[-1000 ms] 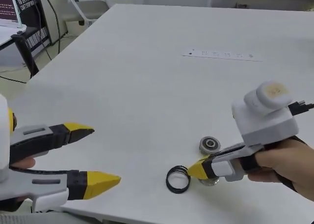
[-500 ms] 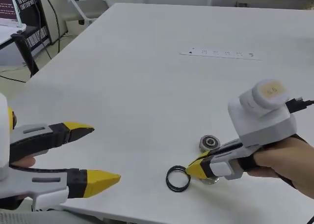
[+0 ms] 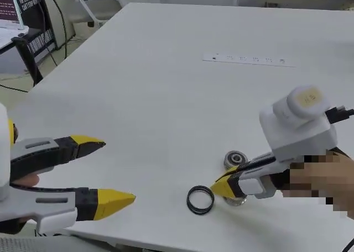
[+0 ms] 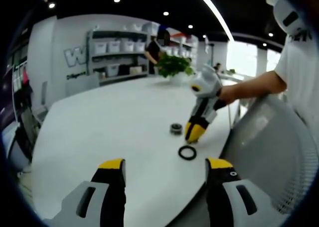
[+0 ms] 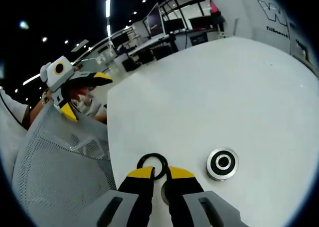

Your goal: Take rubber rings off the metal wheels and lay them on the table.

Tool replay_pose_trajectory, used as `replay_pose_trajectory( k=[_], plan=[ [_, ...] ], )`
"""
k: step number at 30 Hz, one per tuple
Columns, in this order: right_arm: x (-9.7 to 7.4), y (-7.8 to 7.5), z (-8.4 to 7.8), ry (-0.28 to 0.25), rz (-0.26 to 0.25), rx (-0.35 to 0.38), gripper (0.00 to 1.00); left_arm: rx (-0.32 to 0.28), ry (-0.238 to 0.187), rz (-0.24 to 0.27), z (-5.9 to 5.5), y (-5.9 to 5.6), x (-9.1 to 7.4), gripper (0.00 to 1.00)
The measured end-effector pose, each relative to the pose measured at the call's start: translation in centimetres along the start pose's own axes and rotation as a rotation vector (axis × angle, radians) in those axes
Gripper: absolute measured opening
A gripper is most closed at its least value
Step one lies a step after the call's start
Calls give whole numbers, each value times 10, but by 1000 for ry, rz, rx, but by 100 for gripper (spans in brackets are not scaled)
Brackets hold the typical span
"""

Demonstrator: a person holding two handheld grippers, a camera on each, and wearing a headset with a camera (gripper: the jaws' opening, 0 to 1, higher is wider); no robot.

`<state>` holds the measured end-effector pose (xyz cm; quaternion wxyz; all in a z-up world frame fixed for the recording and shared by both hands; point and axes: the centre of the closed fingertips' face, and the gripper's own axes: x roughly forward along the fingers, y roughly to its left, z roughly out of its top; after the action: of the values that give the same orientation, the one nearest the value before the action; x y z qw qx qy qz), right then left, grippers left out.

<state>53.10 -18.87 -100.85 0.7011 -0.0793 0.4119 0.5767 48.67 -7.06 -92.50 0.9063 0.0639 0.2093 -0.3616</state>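
The left tongs [image 3: 108, 173] hang spread wide over the near left edge of the table [image 3: 166, 97], pinching nothing and well apart from the work. One black rubber ring [image 3: 200, 200] lies flat on the table near its near edge. The yellow tips of the right tongs [image 3: 221, 187] sit just beside it, drawn almost together with only a slit between them, and I see nothing pinched. A metal wheel [image 3: 239, 201] lies under those tongs. A second wheel [image 3: 236, 159] lies just beyond, a little farther off, and shows a dark band that I take for its rubber ring.

Risks, as I judge them:
- The loose ring is so close to the tips that a sideways move could drag it or flick it over the near edge.
- A wheel is small, round and smooth. Pinched off-centre, it may skid or roll away on the slick table.
- With the left tongs far off, nothing steadies a wheel while its ring is pulled.

For writing, the left gripper view shows a large letter "W" [image 4: 75, 57] on the far wall, with smaller lettering below it that is too small to read. The marks on the power strip [image 3: 249, 59] are illegible
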Motion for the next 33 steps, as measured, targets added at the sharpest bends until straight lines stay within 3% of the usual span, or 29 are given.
replay_pose_trajectory(
  k=[10, 16, 33],
  plan=[
    [3, 3, 4, -18, -9, -18, 11, -4, -10, 2, 1, 0, 0, 66],
    [8, 3, 2, 3, -20, -47, 18, -6, -16, 6, 1, 1, -1, 65],
    [11, 8, 2, 17, -13, -103, 24, -4, -16, -1, 1, 0, -1, 65]
  ],
)
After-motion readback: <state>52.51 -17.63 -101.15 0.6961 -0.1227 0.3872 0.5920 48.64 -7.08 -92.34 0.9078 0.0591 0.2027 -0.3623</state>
